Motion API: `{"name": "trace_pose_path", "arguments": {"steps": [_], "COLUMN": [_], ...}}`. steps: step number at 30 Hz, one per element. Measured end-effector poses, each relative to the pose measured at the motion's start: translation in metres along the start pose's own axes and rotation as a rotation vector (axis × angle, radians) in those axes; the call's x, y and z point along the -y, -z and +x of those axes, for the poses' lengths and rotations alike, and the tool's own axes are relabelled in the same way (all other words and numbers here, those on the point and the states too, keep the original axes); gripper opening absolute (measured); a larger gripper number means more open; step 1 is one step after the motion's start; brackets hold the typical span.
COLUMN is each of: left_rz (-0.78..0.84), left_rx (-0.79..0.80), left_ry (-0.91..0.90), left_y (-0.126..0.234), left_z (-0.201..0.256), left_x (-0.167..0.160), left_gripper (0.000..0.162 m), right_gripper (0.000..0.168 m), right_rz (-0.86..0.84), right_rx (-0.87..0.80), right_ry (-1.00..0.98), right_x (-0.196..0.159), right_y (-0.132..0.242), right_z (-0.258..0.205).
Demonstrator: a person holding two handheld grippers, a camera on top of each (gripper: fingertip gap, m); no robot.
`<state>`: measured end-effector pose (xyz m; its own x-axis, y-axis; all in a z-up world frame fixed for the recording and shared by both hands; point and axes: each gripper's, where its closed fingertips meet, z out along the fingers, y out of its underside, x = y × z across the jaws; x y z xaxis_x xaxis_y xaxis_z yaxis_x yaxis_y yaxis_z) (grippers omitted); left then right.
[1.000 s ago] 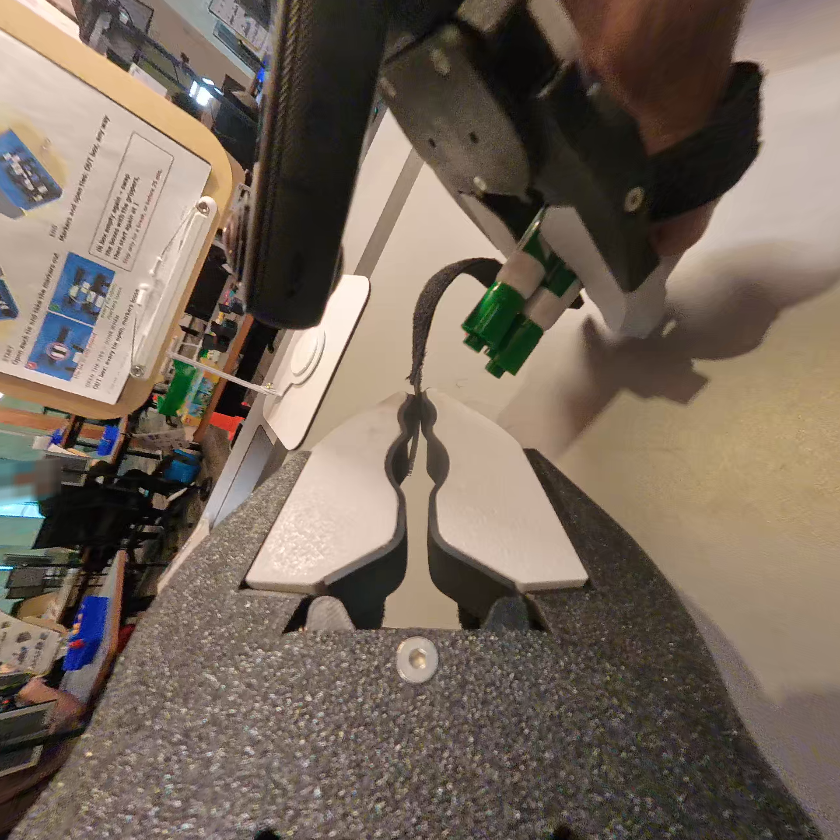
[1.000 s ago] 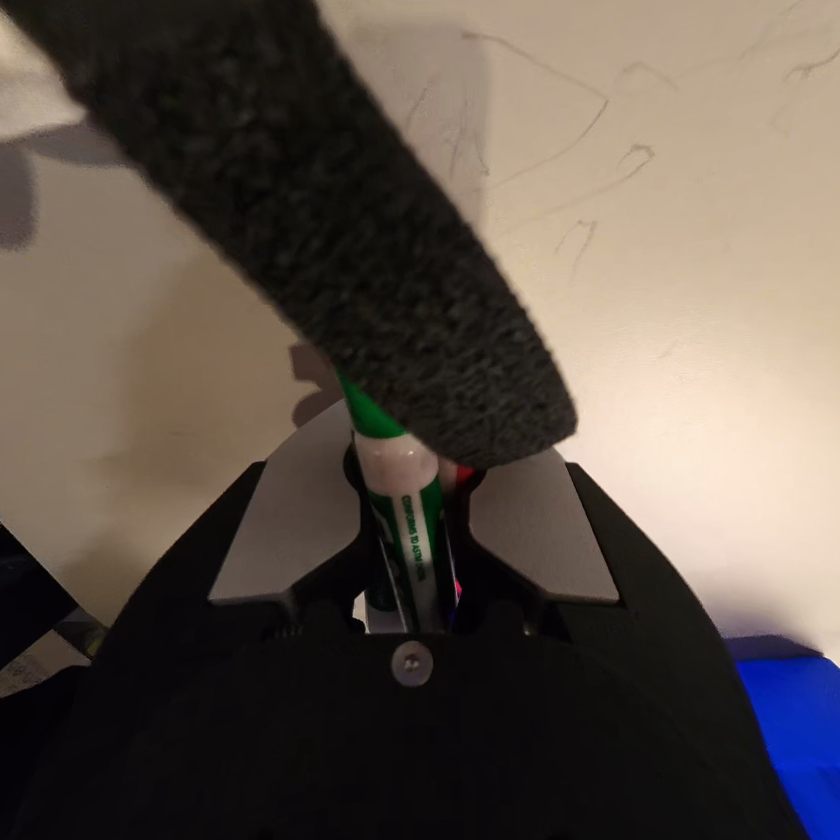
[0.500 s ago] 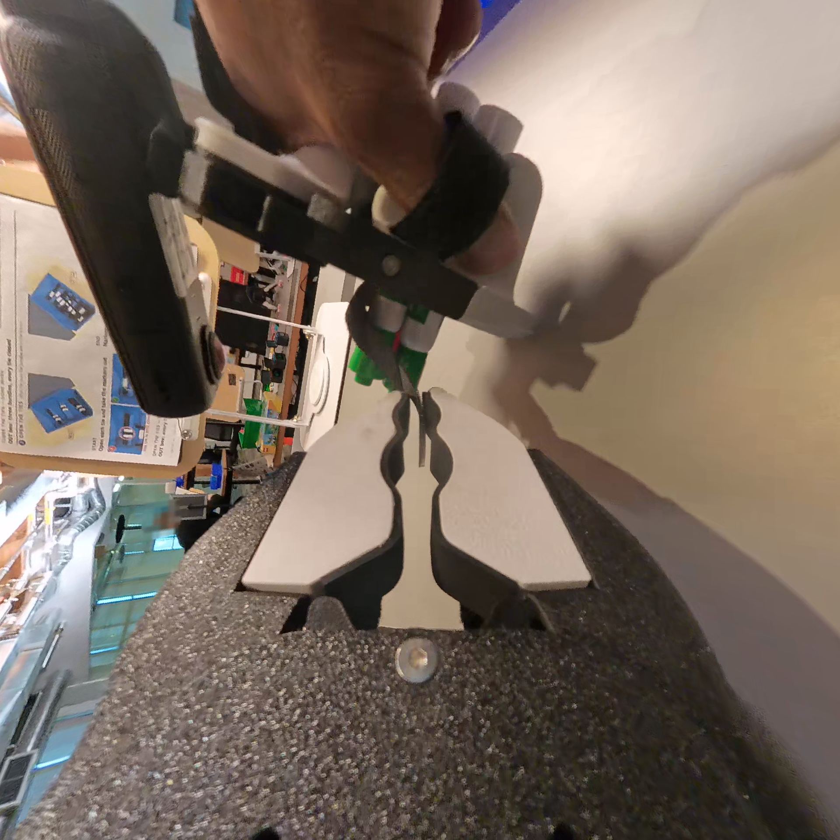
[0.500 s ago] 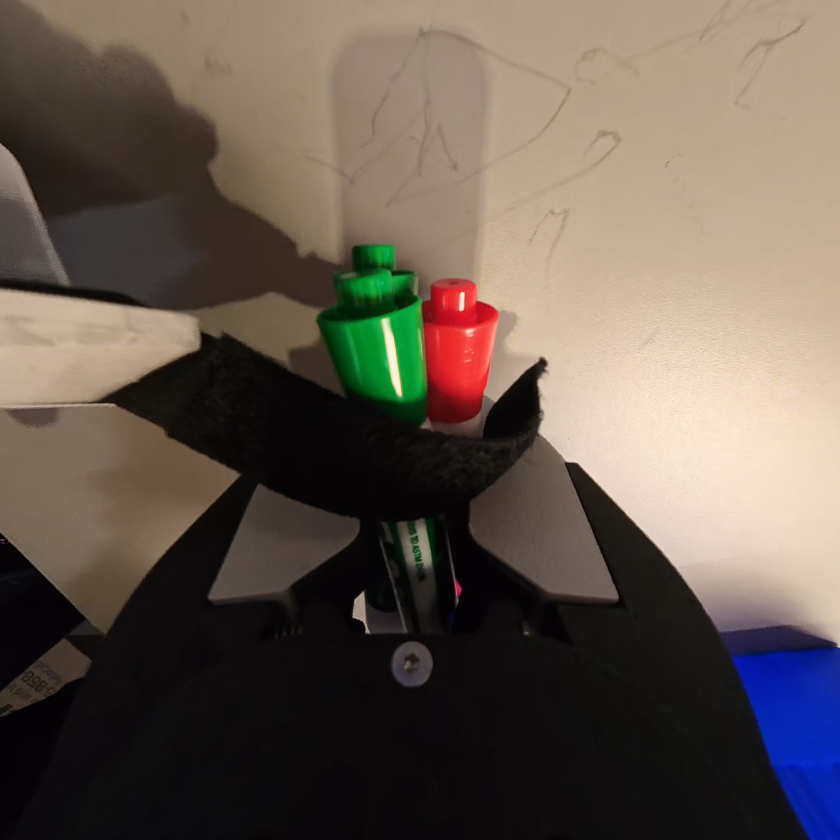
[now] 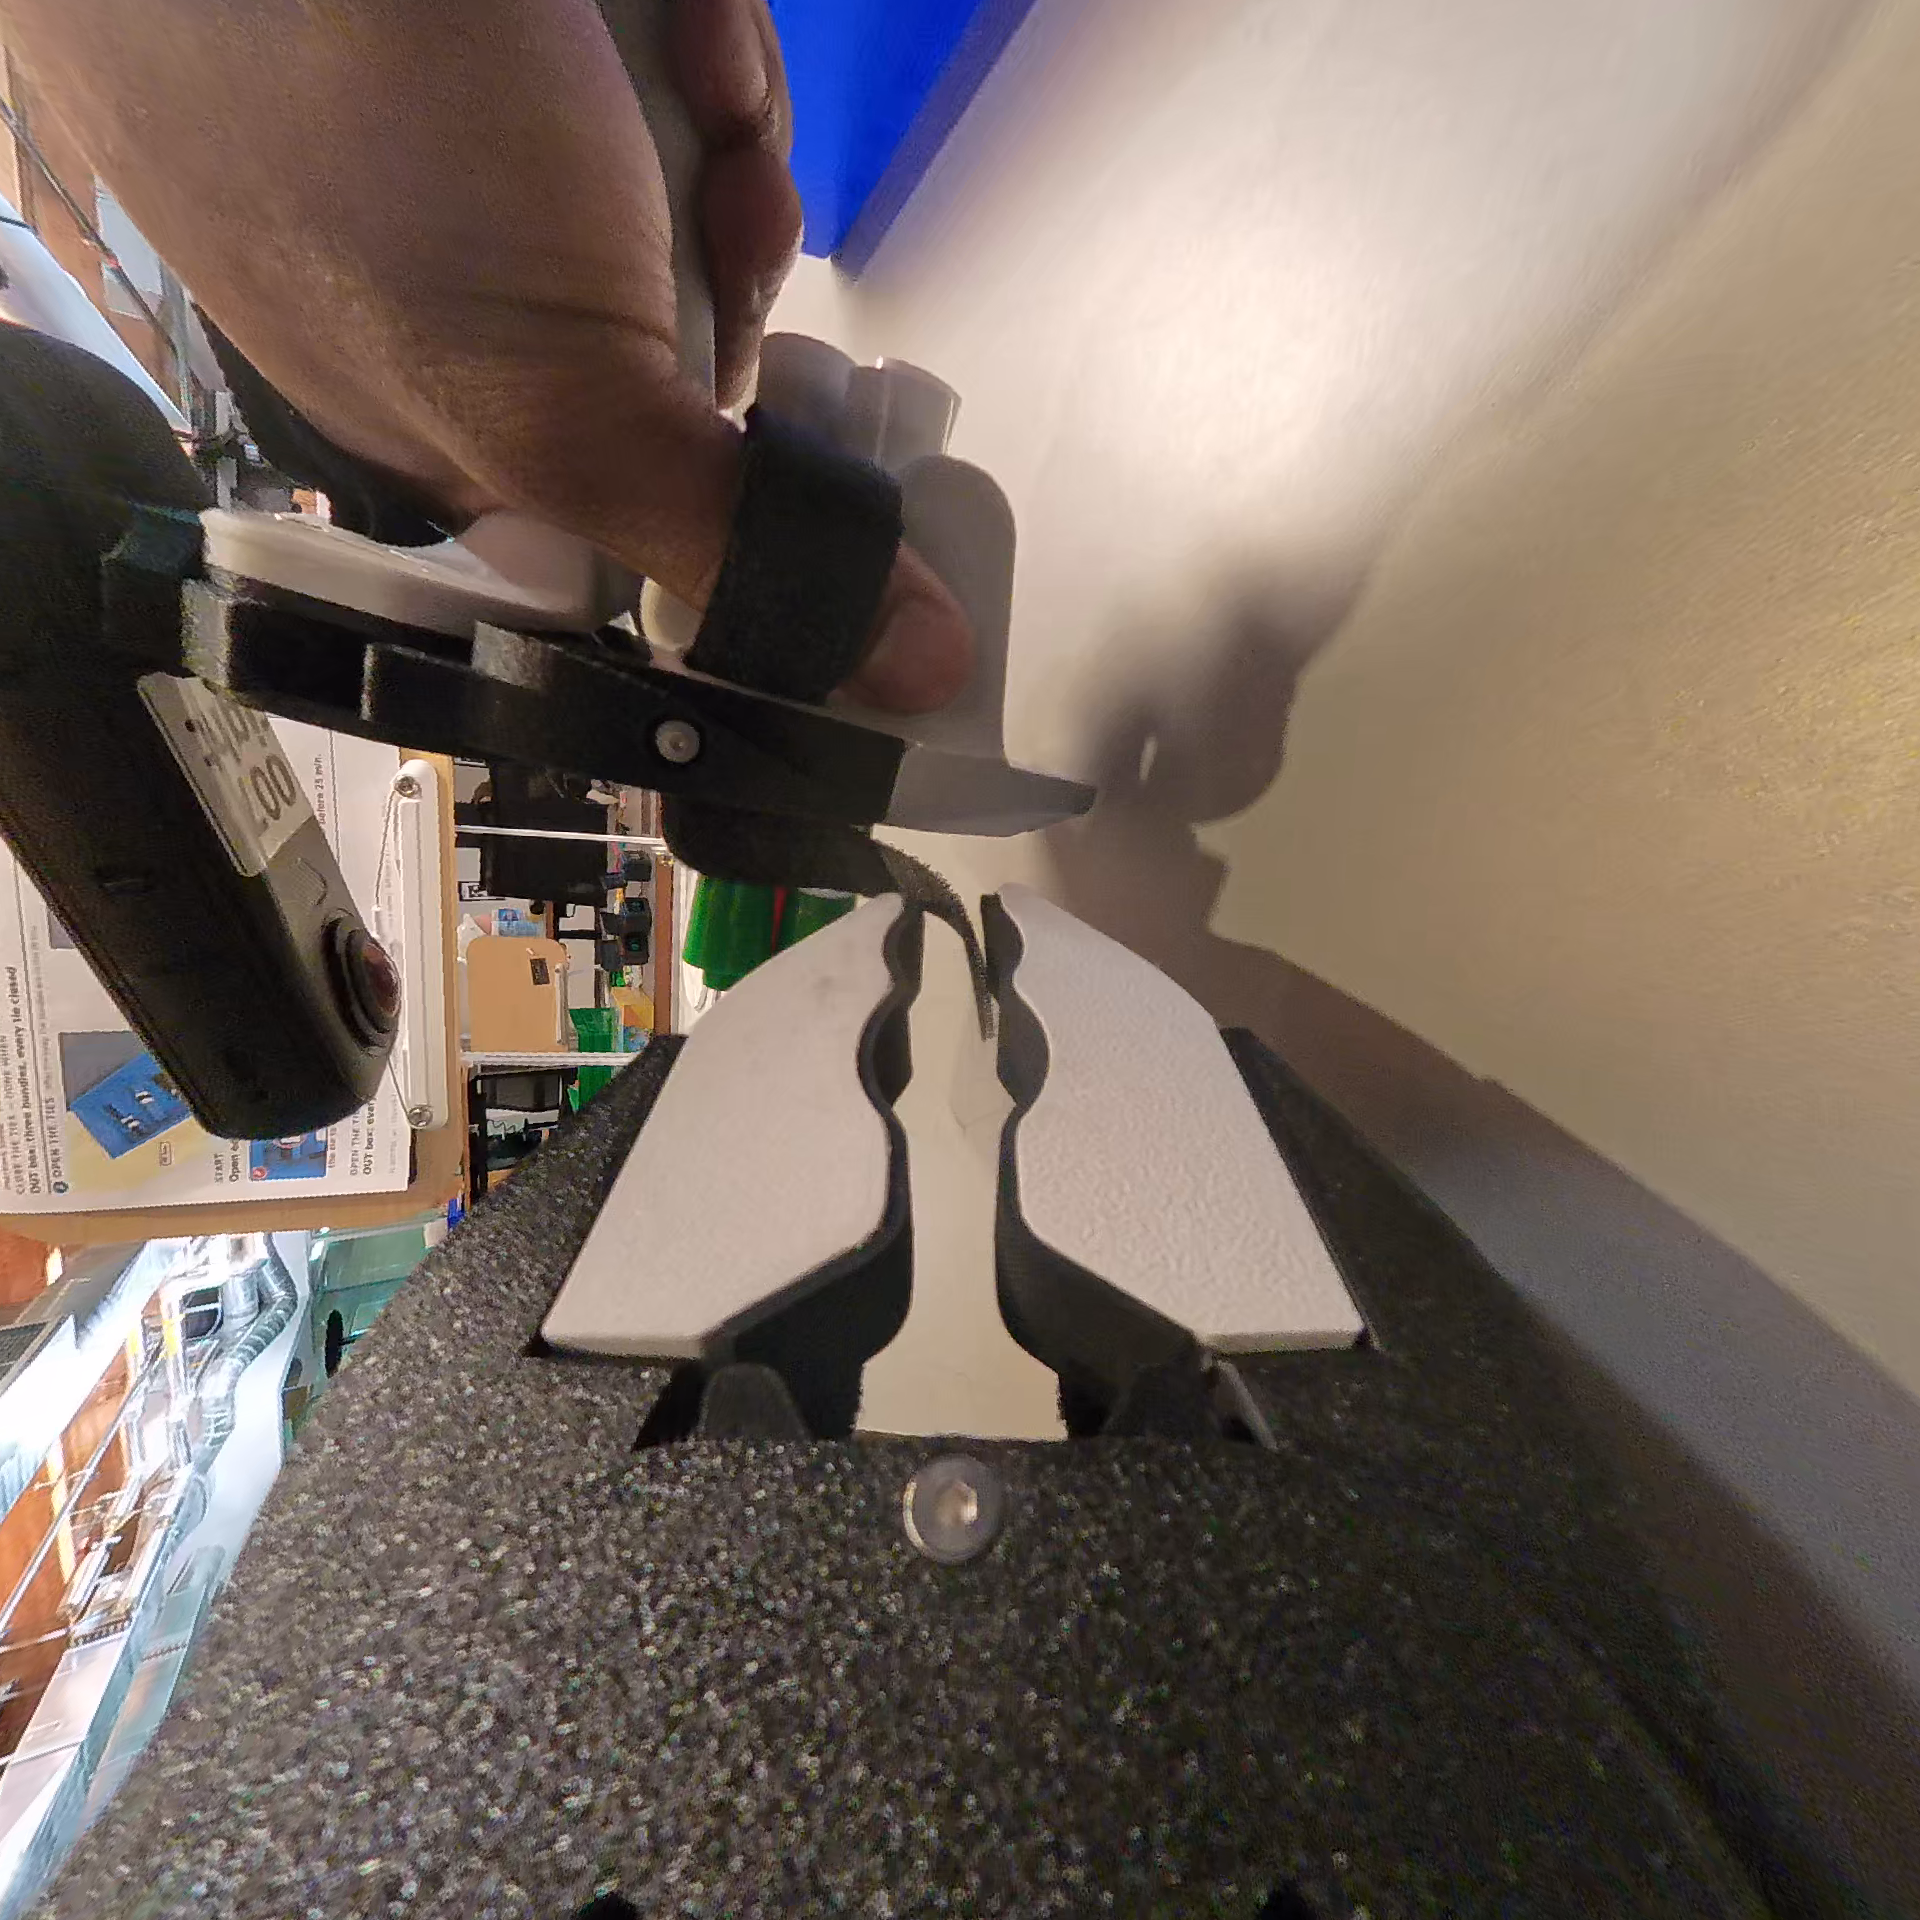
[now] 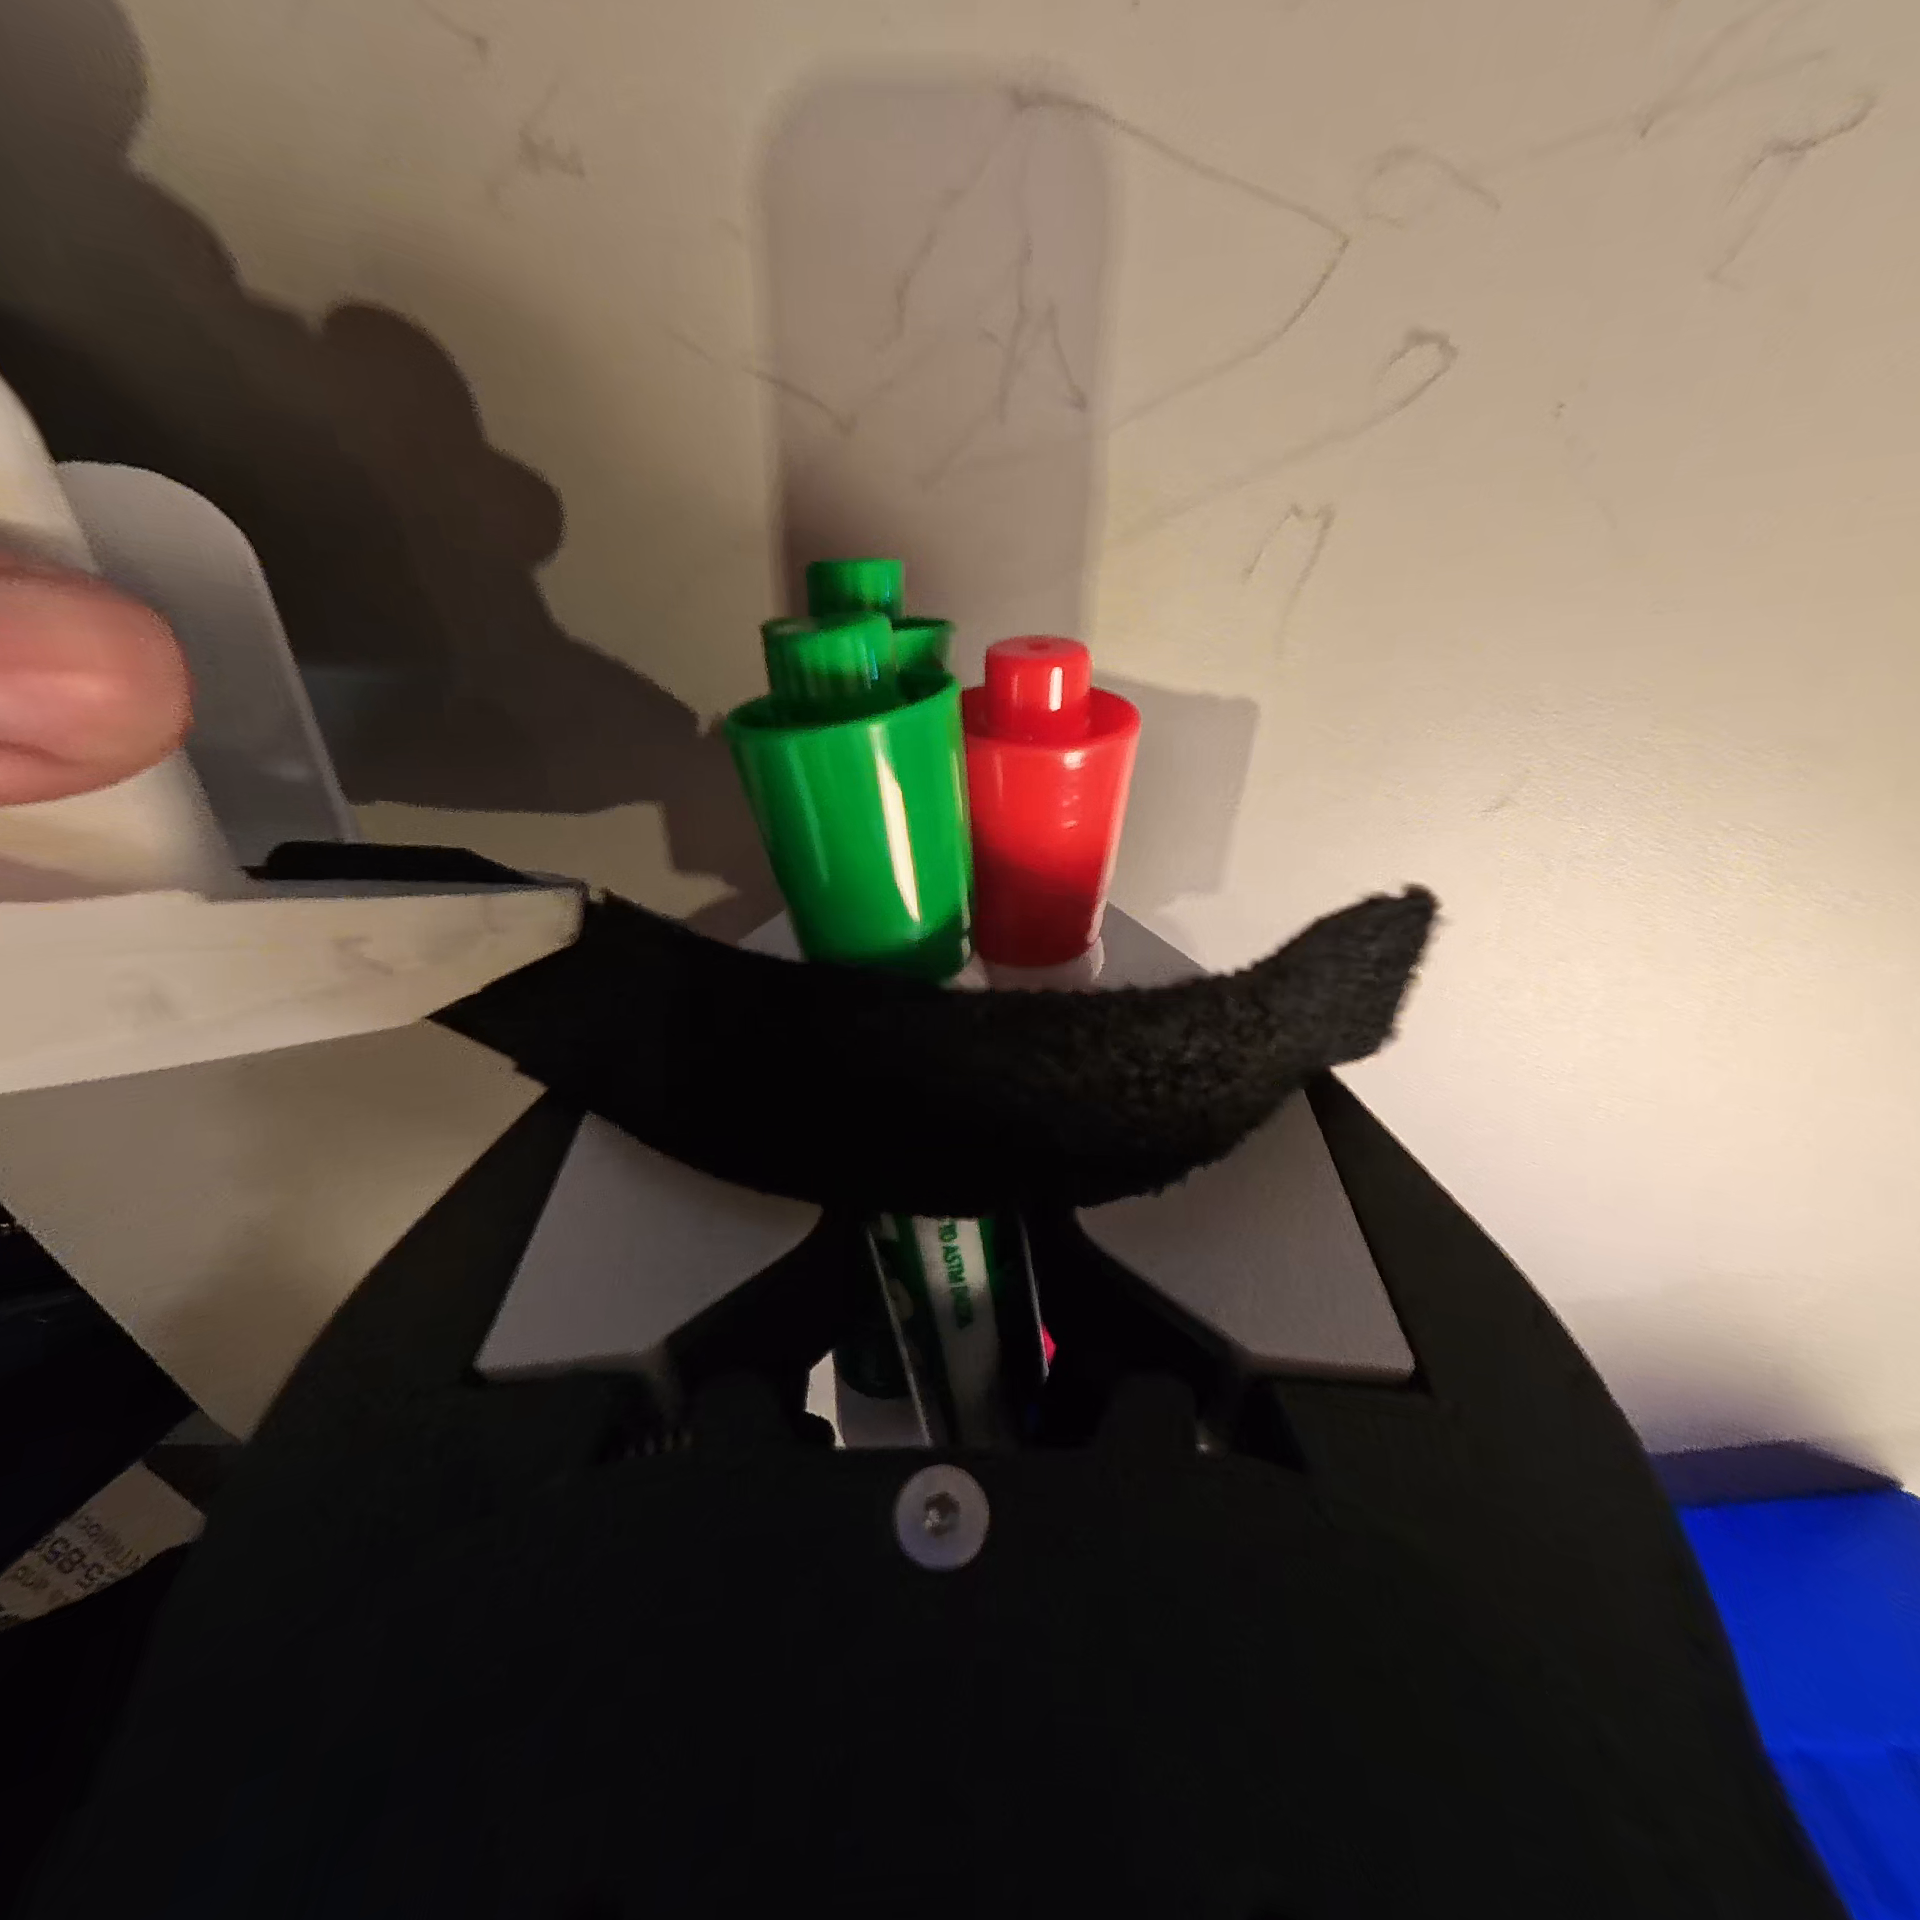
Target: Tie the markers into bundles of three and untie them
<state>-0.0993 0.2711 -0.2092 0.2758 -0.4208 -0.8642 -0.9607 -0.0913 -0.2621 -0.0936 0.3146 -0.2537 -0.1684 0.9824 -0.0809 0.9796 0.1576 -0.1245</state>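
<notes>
Three markers, two green and one red, stand caps forward in my right gripper, which is shut on their barrels. A black fuzzy strap crosses in front of the markers; its right end sticks out free. The strap's other end lies between the jaws of my left gripper. Those jaws stand a little apart, with the strap against the right finger. In the left wrist view the right gripper is close above, with the green caps under it.
A person's hand holds the right gripper. The pale tabletop has pen scribbles. A blue bin sits at the lower right, also in the left wrist view. An instruction board stands at the left. The grippers' ends are close to 6 cm from one another.
The strap swung down from over the markers to cross in front of them. The two grippers came close together. My left jaws have parted slightly around the strap's end.
</notes>
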Motion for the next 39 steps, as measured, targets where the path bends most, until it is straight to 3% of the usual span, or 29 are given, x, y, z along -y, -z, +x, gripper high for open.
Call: {"name": "trace_pose_path", "arguments": {"steps": [10, 18, 23, 31, 34, 39], "left_rz": [0.028, 0.067, 0.077, 0.252, 0.393, 0.696], "left_rx": [0.016, -0.018, -0.039, -0.217, -0.365, -0.522], "left_ry": [-0.086, -0.057, -0.076, -0.032, 0.165, 0.758], "left_y": [0.005, 0.008, 0.008, 0.019, 0.023, 0.031], "left_z": [-0.001, -0.001, 0.002, 0.015, 0.01, -0.047], "left_x": [-0.003, -0.003, -0.006, -0.008, -0.018, -0.019], "left_gripper": [0.023, 0.041, 0.041, 0.054, 0.067, 0.083], "right_gripper": [0.04, 0.04, 0.04, 0.04, 0.04, 0.04], "right_rz": [0.023, 0.023, 0.026, 0.019, 0.018, 0.031], "right_rx": [0.013, 0.021, 0.021, 0.026, 0.026, 0.021], "right_ry": [0.001, 0.0, 0.0, -0.001, 0.0, 0.019], "right_x": [0.001, 0.0, -0.001, -0.004, -0.005, -0.002], "right_y": [0.004, 0.003, 0.004, 0.004, 0.004, 0.009], "right_z": [-0.001, -0.001, 0.0, 0.0, 0.001, -0.003]}}
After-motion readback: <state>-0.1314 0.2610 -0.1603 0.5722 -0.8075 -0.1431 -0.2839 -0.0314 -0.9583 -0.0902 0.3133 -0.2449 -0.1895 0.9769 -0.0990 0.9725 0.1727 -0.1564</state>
